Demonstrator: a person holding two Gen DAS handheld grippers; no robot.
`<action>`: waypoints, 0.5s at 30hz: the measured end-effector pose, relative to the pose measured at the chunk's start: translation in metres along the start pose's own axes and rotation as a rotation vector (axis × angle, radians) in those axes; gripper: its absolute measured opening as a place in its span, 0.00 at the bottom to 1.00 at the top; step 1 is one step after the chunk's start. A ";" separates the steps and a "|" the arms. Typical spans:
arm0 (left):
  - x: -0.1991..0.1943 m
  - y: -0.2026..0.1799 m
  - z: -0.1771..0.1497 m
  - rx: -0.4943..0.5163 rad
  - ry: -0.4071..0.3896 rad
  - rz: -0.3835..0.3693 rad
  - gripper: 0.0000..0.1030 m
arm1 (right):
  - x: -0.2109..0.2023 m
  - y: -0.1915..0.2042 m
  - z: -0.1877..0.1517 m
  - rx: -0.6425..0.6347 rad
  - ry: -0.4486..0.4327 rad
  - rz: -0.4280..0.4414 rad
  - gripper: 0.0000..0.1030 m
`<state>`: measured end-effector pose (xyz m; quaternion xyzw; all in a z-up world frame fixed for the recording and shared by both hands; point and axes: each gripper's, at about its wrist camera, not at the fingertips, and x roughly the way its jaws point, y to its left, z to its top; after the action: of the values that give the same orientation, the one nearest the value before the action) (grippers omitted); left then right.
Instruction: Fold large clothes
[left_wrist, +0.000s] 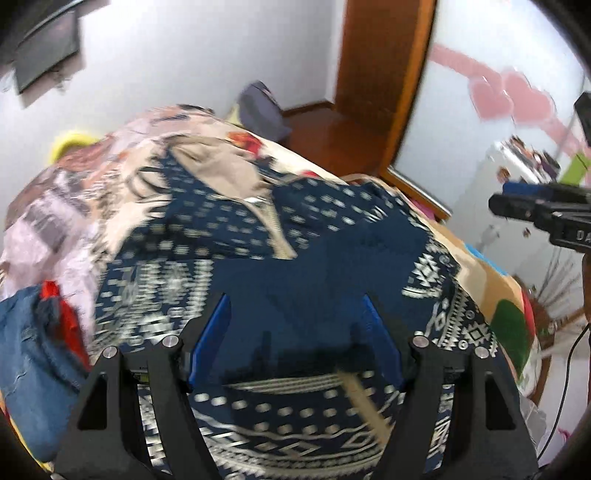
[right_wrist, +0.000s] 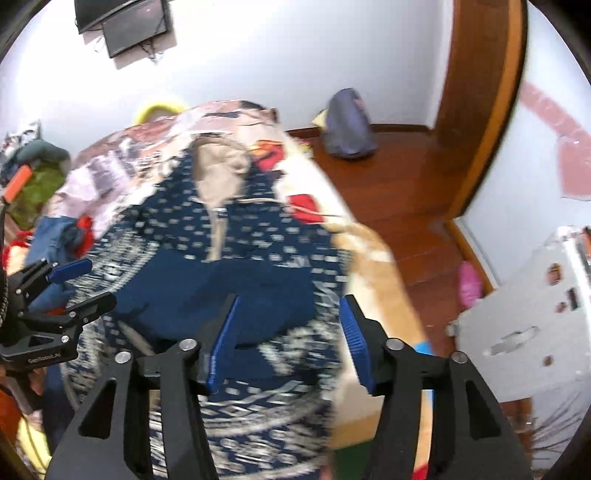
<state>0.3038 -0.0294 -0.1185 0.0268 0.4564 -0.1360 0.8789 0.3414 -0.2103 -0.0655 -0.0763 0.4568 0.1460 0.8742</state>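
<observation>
Navy patterned hoodie (left_wrist: 295, 266): spread on bed (left_wrist: 476, 273). Near: left hand-held gripper (left_wrist: 295, 306) and right hand-held gripper (right_wrist: 288, 310) wide open, empty, above hem. Probably soft, floppy, light; best pinched at hem corners. Farther: beige hood (right_wrist: 221, 166).

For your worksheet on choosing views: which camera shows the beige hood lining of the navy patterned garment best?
The right wrist view: the beige hood lining lies near centre, its outline and the zip below readable. The left wrist view shows the lining too, but more smeared by blur.
</observation>
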 end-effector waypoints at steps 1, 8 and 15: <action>0.007 -0.005 0.001 0.007 0.019 -0.011 0.70 | -0.001 -0.006 -0.003 0.001 -0.003 -0.018 0.55; 0.071 -0.056 -0.001 0.093 0.174 -0.083 0.69 | 0.026 -0.031 -0.034 0.080 0.046 -0.046 0.56; 0.125 -0.099 -0.001 0.216 0.226 -0.014 0.69 | 0.051 -0.051 -0.067 0.222 0.110 0.000 0.56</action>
<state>0.3447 -0.1511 -0.2126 0.1330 0.5354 -0.1866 0.8129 0.3336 -0.2667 -0.1455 0.0130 0.5174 0.0900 0.8509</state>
